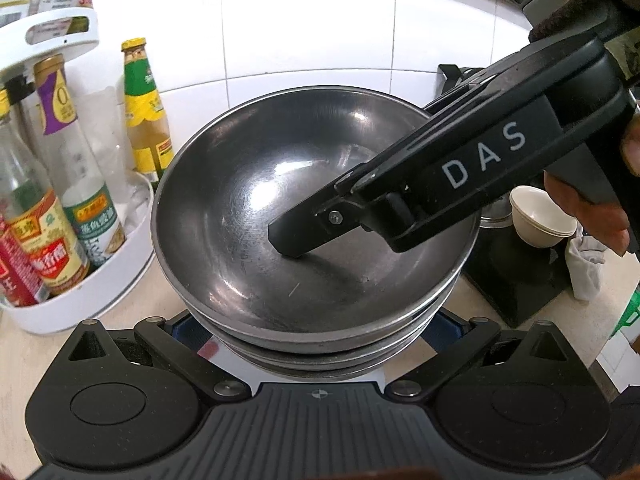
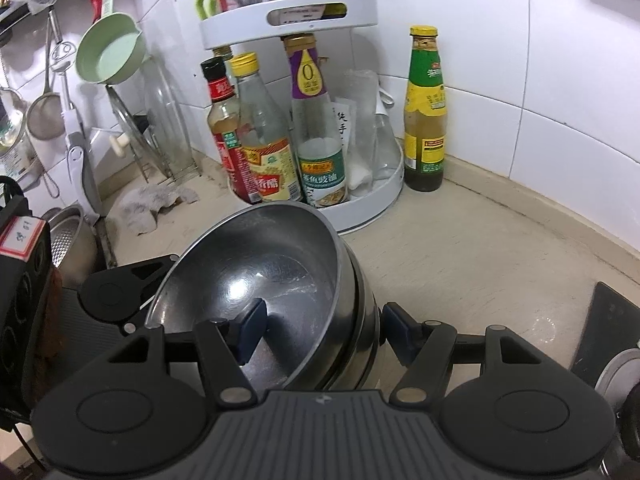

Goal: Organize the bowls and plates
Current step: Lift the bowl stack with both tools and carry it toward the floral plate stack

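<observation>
A stack of steel bowls point(image 1: 248, 208) stands on the beige counter, seen from above in the left wrist view. My left gripper point(image 1: 316, 340) sits low at the stack's near side, its fingers spread wide and hidden beneath the bowls. My right gripper point(image 1: 288, 236) reaches in from the right, one finger inside the top bowl. In the right wrist view the stack point(image 2: 280, 280) sits between the right gripper's point(image 2: 320, 332) blue-padded fingers point(image 2: 250, 330), one inside the top bowl, the other outside the wall, with a gap.
A white two-tier rack point(image 2: 360, 204) of sauce bottles stands close behind the bowls. A green-labelled bottle point(image 2: 425, 112) stands alone by the tiled wall. A small white cup point(image 1: 538, 218) sits at the right. Utensils and a green ladle point(image 2: 108, 52) hang at the left.
</observation>
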`<action>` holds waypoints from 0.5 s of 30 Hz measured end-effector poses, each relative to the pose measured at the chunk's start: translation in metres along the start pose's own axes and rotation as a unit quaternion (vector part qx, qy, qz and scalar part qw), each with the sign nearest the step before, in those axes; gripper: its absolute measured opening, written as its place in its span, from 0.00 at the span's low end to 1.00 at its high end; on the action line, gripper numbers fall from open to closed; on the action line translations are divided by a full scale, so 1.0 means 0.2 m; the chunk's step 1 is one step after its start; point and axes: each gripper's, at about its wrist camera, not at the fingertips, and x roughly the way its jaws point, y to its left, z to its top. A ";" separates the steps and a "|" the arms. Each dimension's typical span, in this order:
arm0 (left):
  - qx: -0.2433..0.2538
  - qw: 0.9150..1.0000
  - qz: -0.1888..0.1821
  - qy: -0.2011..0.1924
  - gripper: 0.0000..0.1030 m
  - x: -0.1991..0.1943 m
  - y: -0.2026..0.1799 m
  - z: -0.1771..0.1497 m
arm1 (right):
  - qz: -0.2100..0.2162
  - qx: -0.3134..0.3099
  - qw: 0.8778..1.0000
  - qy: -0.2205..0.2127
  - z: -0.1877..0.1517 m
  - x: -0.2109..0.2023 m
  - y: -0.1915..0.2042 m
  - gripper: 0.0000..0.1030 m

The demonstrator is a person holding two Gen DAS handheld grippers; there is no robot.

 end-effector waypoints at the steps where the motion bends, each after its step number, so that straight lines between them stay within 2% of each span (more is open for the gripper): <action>1: -0.002 1.000 0.002 0.001 1.00 0.00 0.00 -0.01 | 0.001 -0.001 1.000 0.000 -0.01 0.00 0.01 0.59; 15: -0.030 0.999 0.028 0.014 1.00 -0.04 -0.03 -0.14 | 0.001 -0.025 1.000 0.008 -0.09 0.08 0.09 0.59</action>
